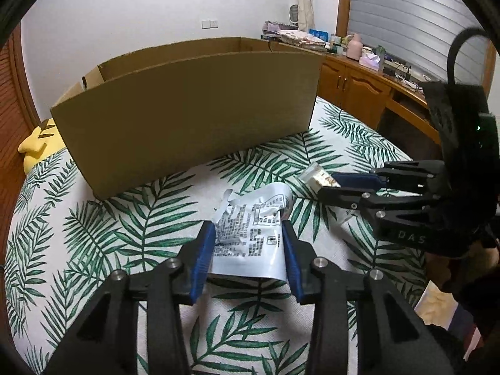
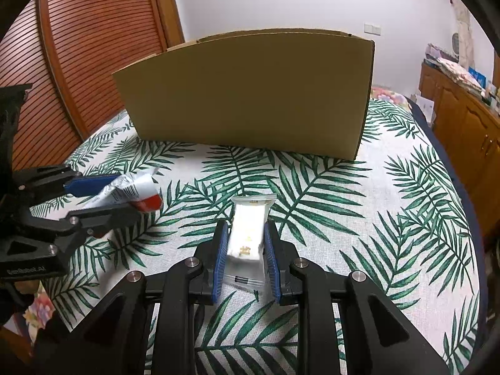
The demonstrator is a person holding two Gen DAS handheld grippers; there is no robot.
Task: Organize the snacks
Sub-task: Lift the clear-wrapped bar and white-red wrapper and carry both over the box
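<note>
1. White plastic, printed with small black text, makes the snack pouch (image 1: 250, 237) that sits between the blue pads of the left gripper (image 1: 248, 250). The right wrist view shows that it has a red end (image 2: 150, 203). The pads press on both side edges, so this gripper is closed on the pouch, and the pouch points forward along the fingers.
2. The right gripper (image 2: 245, 250) is closed on a small clear packet (image 2: 248, 234) with a pale cake inside. Its long axis also runs forward, away from the gripper.
3. Both snacks lie on the near side of the cardboard box (image 1: 187, 115). The box stands straight ahead of both grippers, with its tall front wall facing them and its open top above the height of the snacks. I judge that the coming move must first lift each snack over this wall and then go forward.
4. The two grippers are side by side, near each other but apart. Neither seems clearly nearer to the box.
5. Under everything is a bed cover (image 2: 375, 218) with green palm leaves on white; it looks soft.
6. Around it the room shows a brown slatted door (image 2: 78, 62), a wooden cabinet (image 1: 353, 90) with many small things on top, a white wall, and a yellow plush toy (image 1: 37, 147) beside the box.
</note>
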